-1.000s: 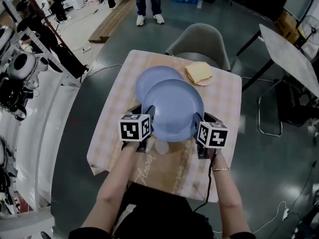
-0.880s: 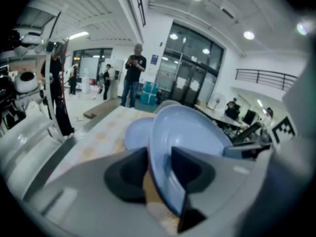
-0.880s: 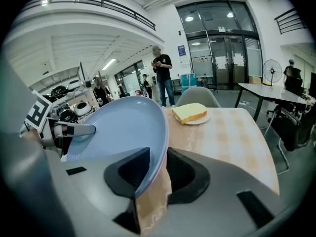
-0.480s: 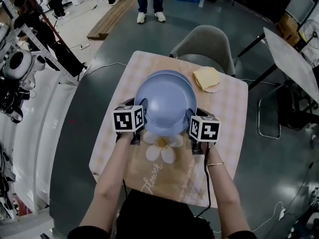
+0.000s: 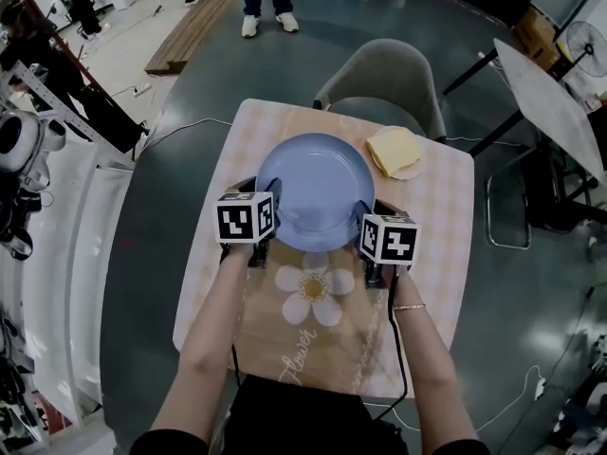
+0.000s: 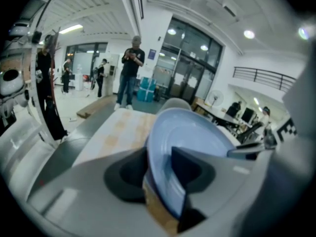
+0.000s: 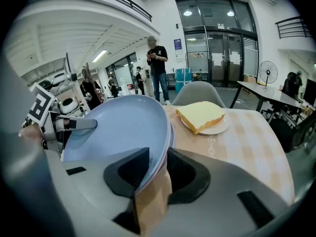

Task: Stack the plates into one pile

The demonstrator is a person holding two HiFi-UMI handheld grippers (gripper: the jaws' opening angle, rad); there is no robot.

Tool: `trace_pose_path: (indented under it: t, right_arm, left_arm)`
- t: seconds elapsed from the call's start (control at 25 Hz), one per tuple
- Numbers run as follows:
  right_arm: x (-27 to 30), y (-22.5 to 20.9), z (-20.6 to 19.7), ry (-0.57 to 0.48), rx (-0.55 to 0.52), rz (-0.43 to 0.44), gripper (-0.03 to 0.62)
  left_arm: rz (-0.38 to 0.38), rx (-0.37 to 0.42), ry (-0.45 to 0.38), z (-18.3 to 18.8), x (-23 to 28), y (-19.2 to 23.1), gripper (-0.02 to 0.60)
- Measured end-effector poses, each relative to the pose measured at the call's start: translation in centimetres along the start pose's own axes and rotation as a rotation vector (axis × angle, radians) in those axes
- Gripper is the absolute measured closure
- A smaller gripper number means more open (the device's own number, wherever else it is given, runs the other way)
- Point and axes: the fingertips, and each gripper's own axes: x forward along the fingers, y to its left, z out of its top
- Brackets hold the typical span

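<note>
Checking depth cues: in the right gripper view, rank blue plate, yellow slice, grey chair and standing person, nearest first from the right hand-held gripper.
1. Blue plate, between its jaws, which just opened slightly.
2. Yellow slice, on the table, right.
3. Grey chair, behind the table.
4. Standing person, far back.
</note>
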Motion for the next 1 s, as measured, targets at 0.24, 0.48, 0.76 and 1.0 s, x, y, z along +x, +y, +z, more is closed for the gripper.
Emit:
trace_pose_path:
  t: [0.24, 0.48, 0.76, 1.0]
  right_arm:
    - [1.2, -0.8, 0.0, 0.019, 0.009, -0.027, 0.485]
    - [1.9, -1.3, -0.4, 0.035, -0.017, -0.054, 0.484]
    - [2.3, -1.5, -0.4, 0.031, -0.023, -0.069, 0.476]
    - [2.5, -1.5, -0.3, 0.015, -0.034, -0.084, 0.473]
  left_arm:
    - [-0.023, 0.027, 0.027, 0.3, 2.1, 0.0, 0.426]
    - [-0.025, 0.059, 0.048, -0.4, 3.3, 0.0, 0.419]
    - [-0.004, 0.105, 0.059, -0.7, 3.9, 0.2, 0.414]
    - [0.014, 0.141, 0.061, -0.7, 3.9, 0.4, 0.411]
